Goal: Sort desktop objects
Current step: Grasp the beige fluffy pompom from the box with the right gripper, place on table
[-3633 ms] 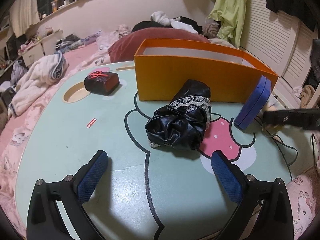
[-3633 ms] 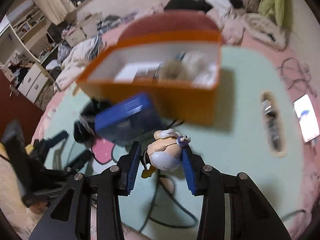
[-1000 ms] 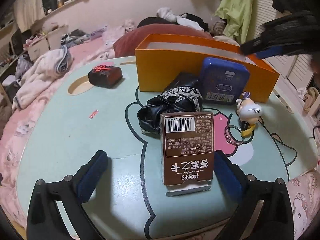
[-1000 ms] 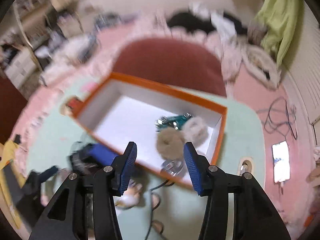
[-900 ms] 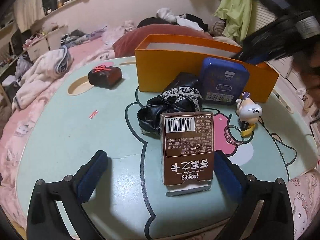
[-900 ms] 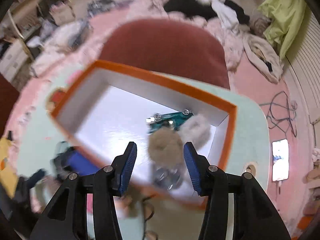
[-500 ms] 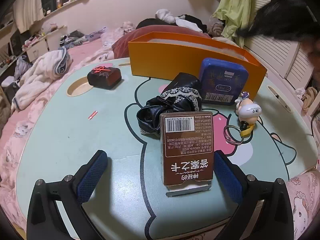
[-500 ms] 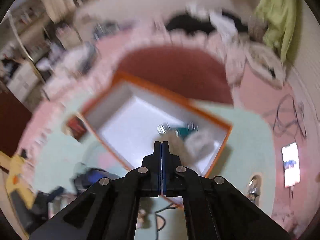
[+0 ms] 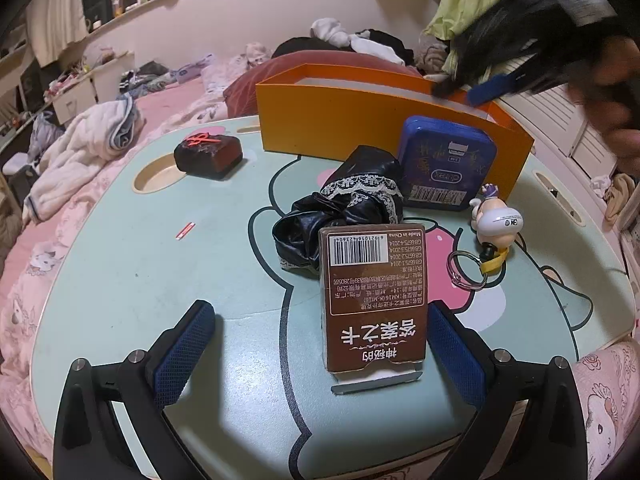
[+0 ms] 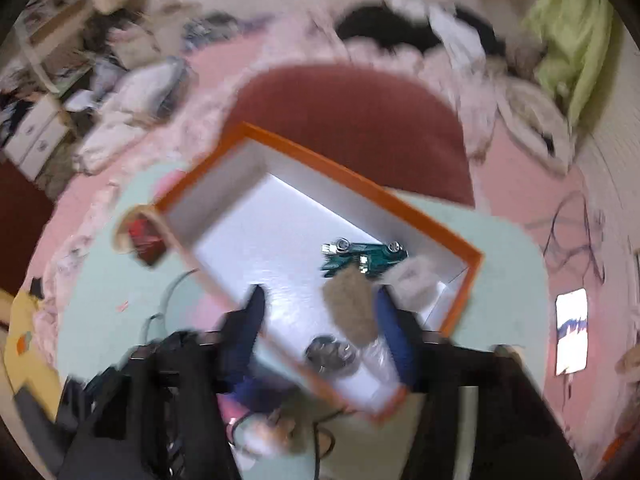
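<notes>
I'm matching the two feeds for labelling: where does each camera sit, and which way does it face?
Left wrist: sits on the left claw, low over the green table, facing the brown card box and orange box; its open blue fingers show, with the right claw blurred at upper right.
Right wrist: sits on the right claw, looking steeply down into the orange box; its blurred fingers, opening, show.
Shared: orange box, table.

On the desk (image 9: 120, 280) a card box (image 9: 374, 300) stands nearest, a crumpled pouch (image 9: 344, 208) behind it; the tin (image 9: 446, 164) leans on the open box (image 9: 360, 120) farther back; the figurine keychain (image 9: 494, 226) lies to the right, a small gift box (image 9: 208, 154) far left; inside the open box, a toy car (image 10: 362, 258) and pompoms (image 10: 352, 308).
</notes>
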